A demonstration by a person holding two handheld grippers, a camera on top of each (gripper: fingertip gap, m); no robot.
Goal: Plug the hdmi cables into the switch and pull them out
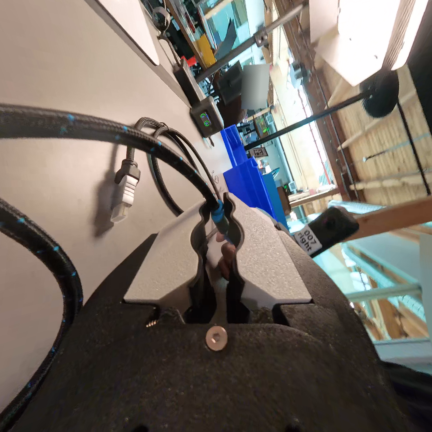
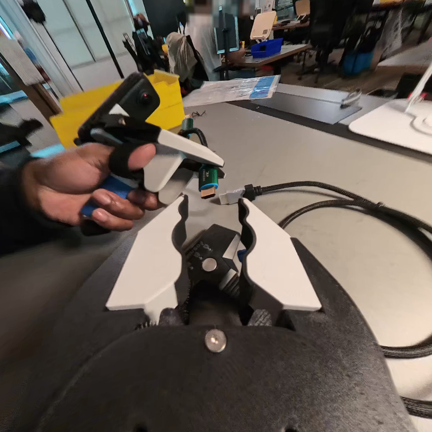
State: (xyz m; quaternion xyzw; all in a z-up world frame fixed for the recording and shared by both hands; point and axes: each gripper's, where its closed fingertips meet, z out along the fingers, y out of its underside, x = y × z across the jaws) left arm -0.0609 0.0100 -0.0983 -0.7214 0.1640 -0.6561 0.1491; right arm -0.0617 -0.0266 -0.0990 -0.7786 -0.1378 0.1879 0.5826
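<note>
My left gripper (image 1: 217,203) is shut on a green HDMI plug (image 1: 223,223) whose black braided cable (image 1: 140,138) arcs away to the left. In the right wrist view the left gripper (image 2: 221,169) holds the green plug (image 2: 208,178) in the air, gold tip pointing down. My right gripper (image 2: 212,199) grips the black HDMI switch (image 2: 208,247) deep between its fingers, just below the plug; a silver plug end shows at the switch's right side. A second, silver HDMI plug (image 2: 231,195) lies loose on the grey table (image 2: 304,163); it also shows in the left wrist view (image 1: 125,194).
Braided cable loops (image 2: 350,203) lie on the table to the right. A yellow bin (image 2: 117,112) stands behind the left gripper, a white base plate (image 2: 392,126) at far right. A blue bin (image 1: 247,182) and a small grey device with green lights (image 1: 205,119) sit at the table edge. Across from one pair of fingers to the other is roughly 4 cm. Between my left fingertips and the white base plate (image 2: 392,126) there is roughly 30 cm.
</note>
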